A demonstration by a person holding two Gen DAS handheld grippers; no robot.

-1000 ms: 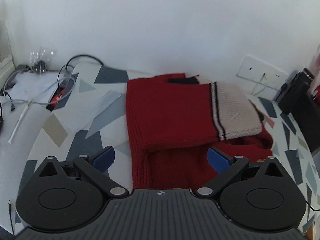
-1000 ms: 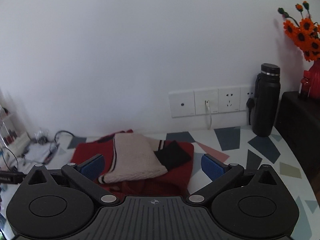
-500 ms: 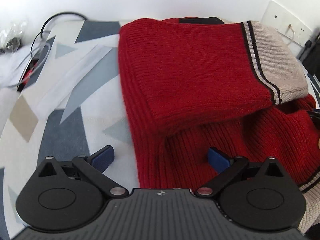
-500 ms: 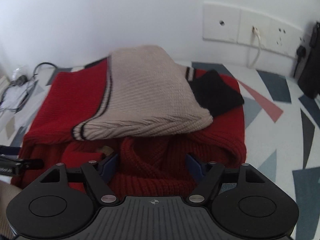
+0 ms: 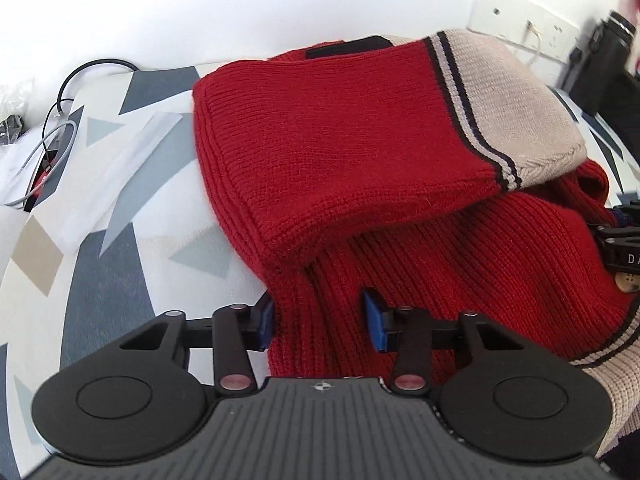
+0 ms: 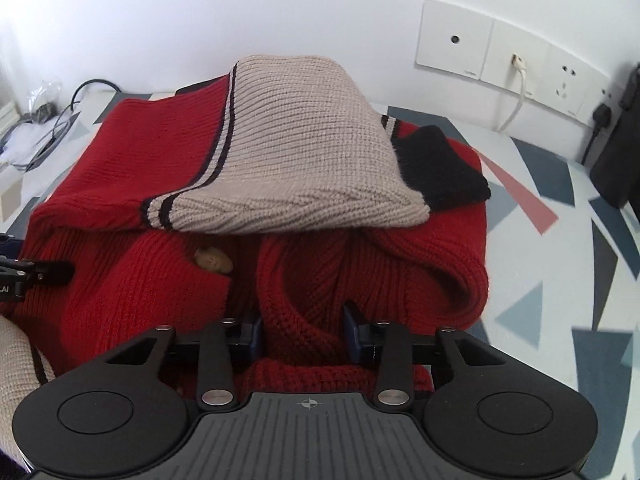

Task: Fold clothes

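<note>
1. My left gripper [image 5: 318, 326] has its blue pads pressed in from both sides on a bunched ridge of the red sweater [image 5: 360, 152] at its near left corner, so it is clamped on the knit.
2. My right gripper [image 6: 302, 330] is likewise narrowed onto a thick roll of the sweater's red rib, with fabric filling the gap between the pads.
3. The sweater lies partly folded on the patterned table [image 5: 100, 280], close to the white wall.
4. A beige sleeve section [image 6: 304, 148] with dark stripes is folded across the sweater's top, and a black cuff [image 6: 440, 168] juts out just right of it.
5. A button [image 6: 214, 260] shows on the sweater under the sleeve's front edge.
6. Behind the sweater to the right sits the wall socket strip [image 6: 504, 56]; to its far left lie loose cables [image 5: 60, 120].
</note>
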